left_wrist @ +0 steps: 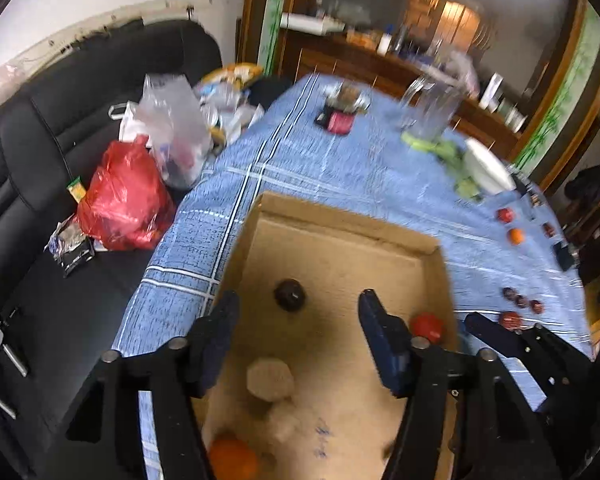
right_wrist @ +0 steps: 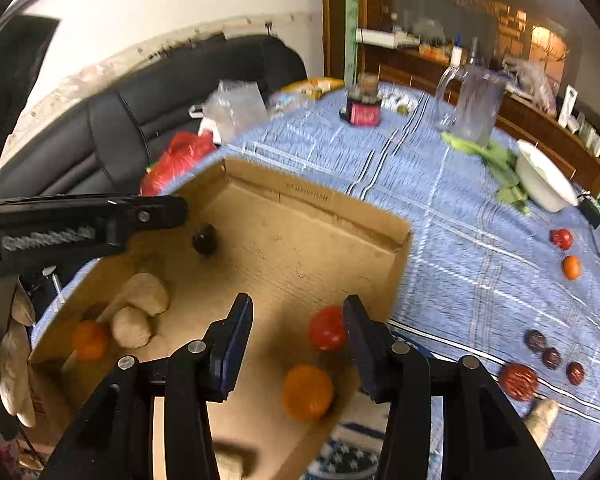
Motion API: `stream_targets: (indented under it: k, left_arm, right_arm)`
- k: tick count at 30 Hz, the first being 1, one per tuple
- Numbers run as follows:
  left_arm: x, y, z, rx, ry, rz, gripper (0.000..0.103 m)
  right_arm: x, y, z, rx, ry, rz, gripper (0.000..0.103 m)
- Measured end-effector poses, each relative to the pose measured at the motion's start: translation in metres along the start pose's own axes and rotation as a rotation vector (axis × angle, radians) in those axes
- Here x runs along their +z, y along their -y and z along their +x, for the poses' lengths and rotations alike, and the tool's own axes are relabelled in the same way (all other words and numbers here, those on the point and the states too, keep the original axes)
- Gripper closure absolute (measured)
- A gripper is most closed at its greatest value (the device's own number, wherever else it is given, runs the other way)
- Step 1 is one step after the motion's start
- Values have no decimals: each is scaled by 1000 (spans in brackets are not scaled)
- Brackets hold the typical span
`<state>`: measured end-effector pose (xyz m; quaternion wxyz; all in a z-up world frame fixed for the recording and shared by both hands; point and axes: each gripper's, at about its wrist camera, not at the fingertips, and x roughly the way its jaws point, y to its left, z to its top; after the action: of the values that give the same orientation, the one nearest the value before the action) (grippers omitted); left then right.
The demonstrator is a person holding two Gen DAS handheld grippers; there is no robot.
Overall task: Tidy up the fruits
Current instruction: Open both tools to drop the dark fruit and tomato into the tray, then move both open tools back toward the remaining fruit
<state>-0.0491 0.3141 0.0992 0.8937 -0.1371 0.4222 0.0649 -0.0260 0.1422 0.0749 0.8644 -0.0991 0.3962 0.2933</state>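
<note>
Both tools sit over the cardboard box [right_wrist: 372, 216], jaws spread, nothing pinched. Right tool [right_wrist: 298, 338]: an orange fruit [right_wrist: 307, 391] lies in the box just below and between its fingers, a red fruit [right_wrist: 327, 328] close against the inner face of its right finger, touching or not is unclear. Left tool [left_wrist: 296, 336]: a dark round fruit [left_wrist: 289, 295] lies just ahead between its fingertips, two beige lumps [left_wrist: 270, 376] nearer under it. Risk: round fruits look free to roll on the flat box floor; a finger brushing the red one could knock it toward the box wall. The tools are close and could clash. Farther right on the table [right_wrist: 440, 208], more fruit [right_wrist: 518, 380] still lies loose, so the task looks far from done.
</note>
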Motion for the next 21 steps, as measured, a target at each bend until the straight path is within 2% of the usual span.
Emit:
stream_targets:
  k: [2, 5, 9, 12, 16, 21]
  left_arm:
    - [-12, 8, -17, -28, 30, 7, 39]
    - [-33, 29, -41, -65, 76, 41, 39]
    - [-63, 60, -71, -102, 136, 87, 36]
    - [-84, 81, -84, -106, 170, 101, 34]
    - [-106, 112, -88, -141, 154, 132, 34]
    - [-126, 147, -91, -156, 135, 200, 34]
  right_arm:
    - [-8, 5, -15, 12, 29, 28, 43]
    - [-27, 16, -40, 24, 68, 79, 43]
    - [-61, 42, -74, -24, 117, 153, 42]
    - [-91, 74, -96, -71, 139, 269, 37]
    - [-135, 123, -118, -89, 139, 472, 37]
    - [-173, 155, -151, -133, 172, 582, 37]
